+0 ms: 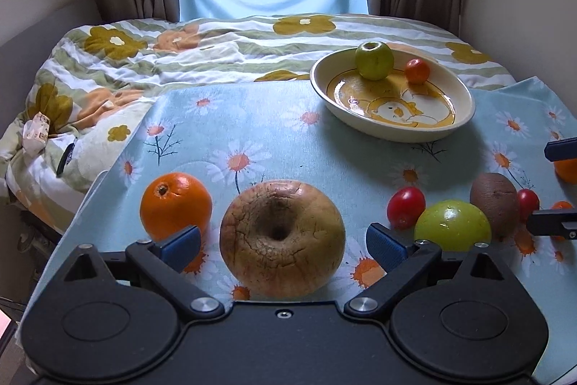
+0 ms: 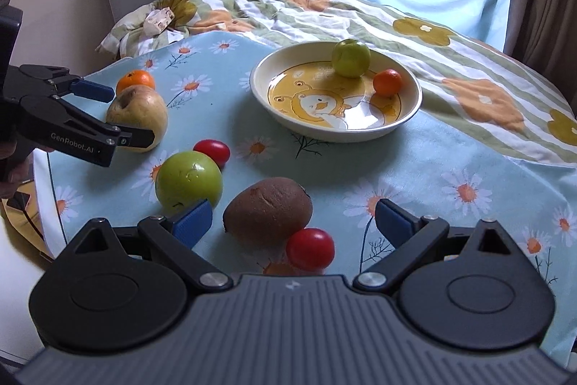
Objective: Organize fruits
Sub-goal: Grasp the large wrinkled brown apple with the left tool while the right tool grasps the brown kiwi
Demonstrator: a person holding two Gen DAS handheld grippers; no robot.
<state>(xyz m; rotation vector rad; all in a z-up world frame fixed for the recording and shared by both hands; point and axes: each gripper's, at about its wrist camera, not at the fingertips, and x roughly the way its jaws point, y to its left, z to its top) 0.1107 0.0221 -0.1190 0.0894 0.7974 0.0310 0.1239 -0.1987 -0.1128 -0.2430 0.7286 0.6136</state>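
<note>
Two fruits are already lying in the bowl (image 2: 411, 110); the brown apple (image 1: 282, 238) is being straddled by the released left gripper (image 1: 283, 246), the right gripper (image 2: 294, 222) likewise unclenched.

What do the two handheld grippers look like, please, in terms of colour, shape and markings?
Both are matte black with round pivot housings, silver screws and blue ribbed pads. The left gripper has a smooth black body; its side reads "GenRobot.AI" in the right view. The right gripper has a ribbed grey body.
</note>
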